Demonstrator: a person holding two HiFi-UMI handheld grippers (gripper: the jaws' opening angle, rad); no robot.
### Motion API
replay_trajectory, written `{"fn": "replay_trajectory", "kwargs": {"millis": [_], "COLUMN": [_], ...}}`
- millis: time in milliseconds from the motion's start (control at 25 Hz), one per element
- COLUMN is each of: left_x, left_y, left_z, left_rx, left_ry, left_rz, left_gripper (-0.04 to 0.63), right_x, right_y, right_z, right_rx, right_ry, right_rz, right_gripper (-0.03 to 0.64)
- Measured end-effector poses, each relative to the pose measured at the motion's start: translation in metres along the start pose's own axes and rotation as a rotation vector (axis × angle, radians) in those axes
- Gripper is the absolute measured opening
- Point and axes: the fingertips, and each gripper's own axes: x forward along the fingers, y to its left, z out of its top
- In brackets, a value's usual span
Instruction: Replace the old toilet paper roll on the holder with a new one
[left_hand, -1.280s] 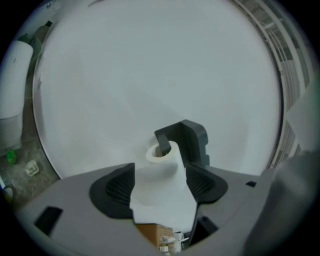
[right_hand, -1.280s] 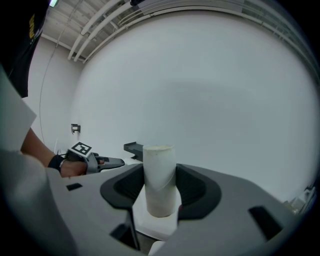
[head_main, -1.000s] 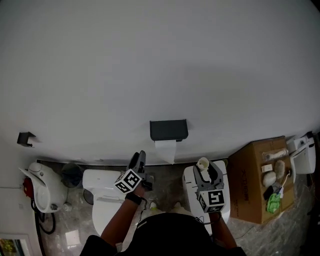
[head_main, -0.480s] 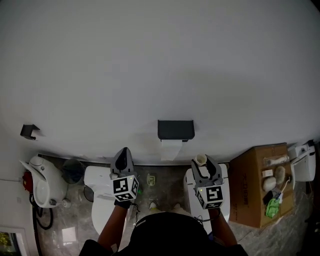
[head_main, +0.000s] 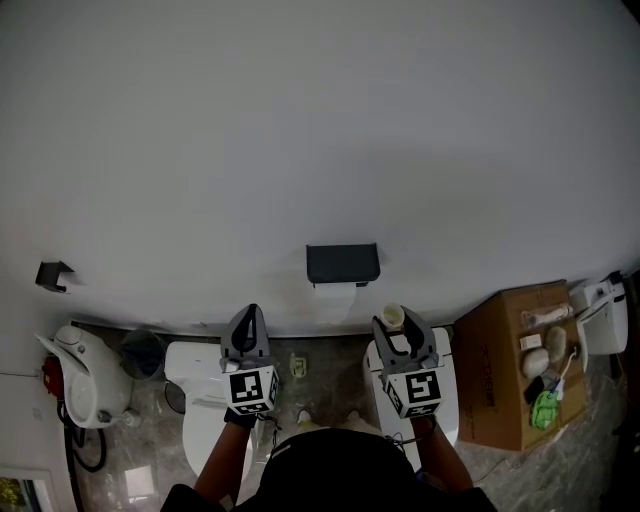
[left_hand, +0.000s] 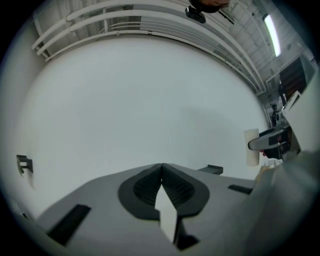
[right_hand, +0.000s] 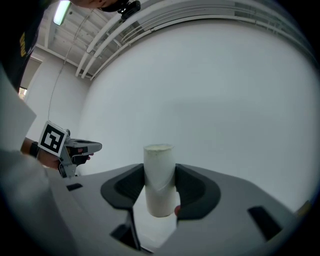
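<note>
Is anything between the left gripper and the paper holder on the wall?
Nothing visible. The left gripper, shut and empty, has open space up to the holder; the right gripper holds a tube off to the side.

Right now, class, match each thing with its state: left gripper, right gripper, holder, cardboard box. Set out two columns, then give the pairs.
1 left gripper
2 right gripper
3 holder
4 cardboard box

A small items on top
B shut, empty
C paper hanging beneath
D shut on paper tube

Pairs: 1-B, 2-D, 3-C, 4-A
</note>
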Motion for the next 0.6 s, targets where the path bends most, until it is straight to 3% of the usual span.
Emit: {"fn": "replay_trajectory", "kwargs": {"millis": [200, 600], "left_x": [-0.002, 0.012], "left_y": [0.005, -0.002], "left_z": [0.001, -0.001], "left_rx": [-0.108, -0.140], "left_ry": [-0.001, 0.009], "left_rz": [-0.051, -0.106], "left_gripper": [0.012, 0.012], "right_x": [-0.008, -0.019], "right_y": [-0.008, -0.022], "right_z": [-0.006, -0.003], "right_rx": [0.015, 0.023], "right_ry": [0.038, 0.029], "right_rz": [-0.018, -0.063], "right_gripper": [0.187, 0.187]}}
